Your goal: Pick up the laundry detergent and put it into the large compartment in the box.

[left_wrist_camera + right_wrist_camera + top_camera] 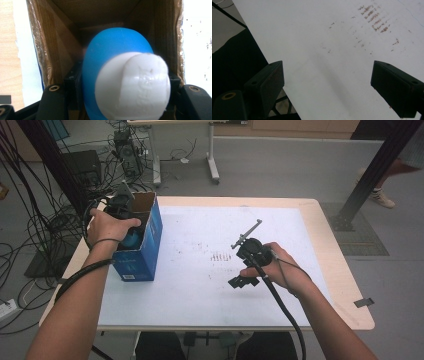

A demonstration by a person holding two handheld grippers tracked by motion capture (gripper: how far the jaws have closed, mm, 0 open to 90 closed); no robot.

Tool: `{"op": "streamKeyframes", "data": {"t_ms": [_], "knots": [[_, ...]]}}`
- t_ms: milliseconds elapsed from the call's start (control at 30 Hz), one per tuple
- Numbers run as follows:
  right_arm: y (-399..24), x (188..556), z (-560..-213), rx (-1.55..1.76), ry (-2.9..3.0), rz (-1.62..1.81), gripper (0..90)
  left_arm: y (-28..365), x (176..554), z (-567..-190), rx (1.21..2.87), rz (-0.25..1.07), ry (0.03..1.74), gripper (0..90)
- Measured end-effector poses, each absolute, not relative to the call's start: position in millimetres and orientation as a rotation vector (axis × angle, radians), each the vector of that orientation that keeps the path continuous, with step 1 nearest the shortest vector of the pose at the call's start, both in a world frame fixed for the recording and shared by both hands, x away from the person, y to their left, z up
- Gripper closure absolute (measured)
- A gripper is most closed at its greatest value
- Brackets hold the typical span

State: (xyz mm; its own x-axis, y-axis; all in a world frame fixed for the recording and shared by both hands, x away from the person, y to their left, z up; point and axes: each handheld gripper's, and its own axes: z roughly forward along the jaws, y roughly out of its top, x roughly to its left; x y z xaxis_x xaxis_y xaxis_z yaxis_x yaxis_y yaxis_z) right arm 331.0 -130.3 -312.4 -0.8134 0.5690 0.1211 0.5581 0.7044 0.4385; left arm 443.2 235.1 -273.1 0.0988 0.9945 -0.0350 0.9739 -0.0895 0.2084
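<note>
1. The blue egg-shaped plastic object with a white cap (117, 75) sat at the centre of the left gripper view, over the open blue cardboard box (142, 245).
2. We had the left gripper (120, 100) clamped on it.
3. Our right gripper (327, 82) hung released above the white table sheet (324, 37).

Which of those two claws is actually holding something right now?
The left claw, over the open blue box: its jaws clamp a blue and white object. The right claw has nothing between its wide-open jaws, above the white table.

Table (340, 285) — pale wood top, white sheet (200, 270) over most of it; open blue cardboard box (145, 250) standing at the sheet's left edge.
</note>
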Motion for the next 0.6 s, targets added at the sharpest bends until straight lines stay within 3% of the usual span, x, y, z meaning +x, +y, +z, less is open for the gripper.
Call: {"op": "streamKeyframes", "data": {"t_ms": [600], "knots": [[-129.8,331.4,-312.0,0.952,2.877,0.723,11.2,234.6,443.5,-273.1,2.189,0.173,1.989,37.6]]}}
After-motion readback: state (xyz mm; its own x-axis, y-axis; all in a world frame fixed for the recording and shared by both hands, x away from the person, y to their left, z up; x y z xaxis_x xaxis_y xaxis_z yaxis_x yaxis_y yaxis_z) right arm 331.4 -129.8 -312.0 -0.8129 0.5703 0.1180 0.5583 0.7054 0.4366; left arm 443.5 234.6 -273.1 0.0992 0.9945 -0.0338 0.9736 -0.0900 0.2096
